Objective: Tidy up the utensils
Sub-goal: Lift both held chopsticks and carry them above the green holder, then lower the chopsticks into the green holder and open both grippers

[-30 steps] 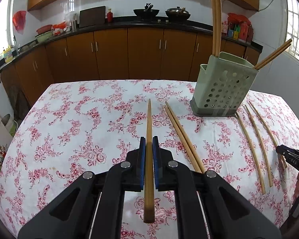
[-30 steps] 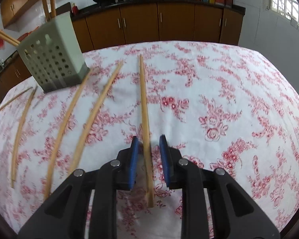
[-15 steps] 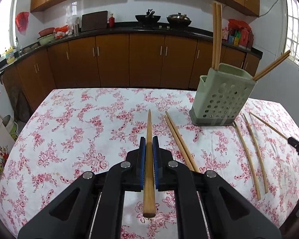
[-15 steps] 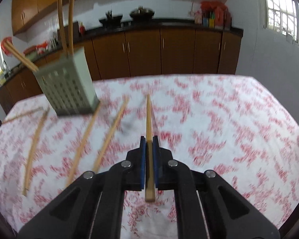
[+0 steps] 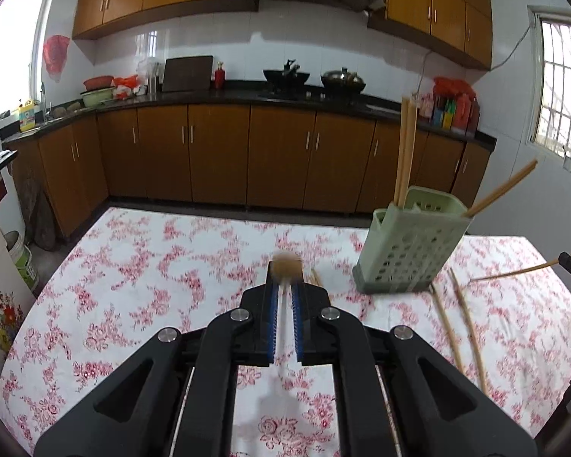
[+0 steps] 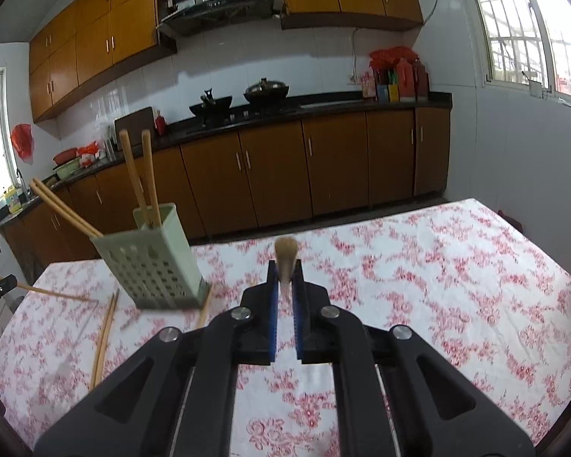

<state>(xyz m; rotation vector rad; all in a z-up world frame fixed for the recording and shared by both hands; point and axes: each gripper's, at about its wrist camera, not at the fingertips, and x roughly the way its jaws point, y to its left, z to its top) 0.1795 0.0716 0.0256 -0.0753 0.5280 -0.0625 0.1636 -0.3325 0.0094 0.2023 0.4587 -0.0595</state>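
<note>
Both tools are clenched, each on a single chopstick. My left tool [image 5: 284, 297] grips its chopstick [image 5: 285, 264] so that the stick runs straight along the line of the fingers, and in the left wrist view I see little more than its blurred end past the blue pads. My right tool [image 6: 284, 297] holds the other chopstick [image 6: 286, 253] the same way, long axis pointing forward and away from me.

What matters for the coming move is where the green holder [image 5: 407, 249] stands. From the left tool it lies ahead and to the right on the desk [image 5: 152, 262]; from the right tool it lies ahead and to the left (it is the same perforated holder [image 6: 148, 262], with chopsticks already leaning out of it). It stands between my two hands, and I cannot say which one is nearer.

My judgement: each stick must be tipped from near level toward upright before it can drop into the open top. Loose chopsticks [image 5: 464, 323] lie on the floral cloth beside the holder's base.
</note>
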